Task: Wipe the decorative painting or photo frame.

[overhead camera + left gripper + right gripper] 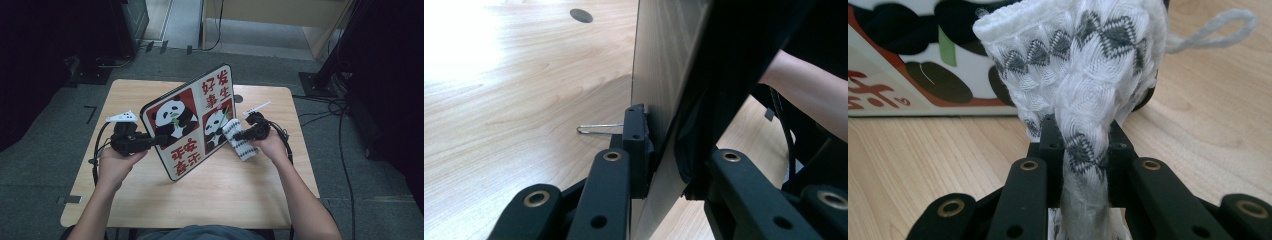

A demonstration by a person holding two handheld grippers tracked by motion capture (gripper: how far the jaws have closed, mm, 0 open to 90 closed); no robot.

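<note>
A person sits at a light wooden bench [215, 195] with a two-fingered black tool in each hand. The left gripper [159, 140] has its fingers clamped on the left edge of a large flat rectangular board printed with two black-and-white pandas and red Chinese characters [192, 120]. In the left gripper view the board [659, 65] is seen edge-on, pinched between the left gripper [669, 170] pads, with a bent silver wire clip [599, 129] lying on the bench just beside it.

The board stands tilted on its lower edge near the middle of the bench, printed face toward the person and leaning away. Its long axis runs from the near left up toward the far right.

The right gripper [239, 135] is closed on a white knitted cloth with grey diamond patterning [239, 142], pressed against the board's right side. In the right gripper view the cloth [1083, 75] bunches up from between the fingers of the right gripper [1083, 165], a white loop at its corner, the printed face right behind it.

The board looks thin, stiff and light, with a smooth and probably slippery face, so an edge grip is the sensible hold; held on one side alone, it may pivot or slide. The cloth is soft and limp, and can be gripped anywhere.
</note>
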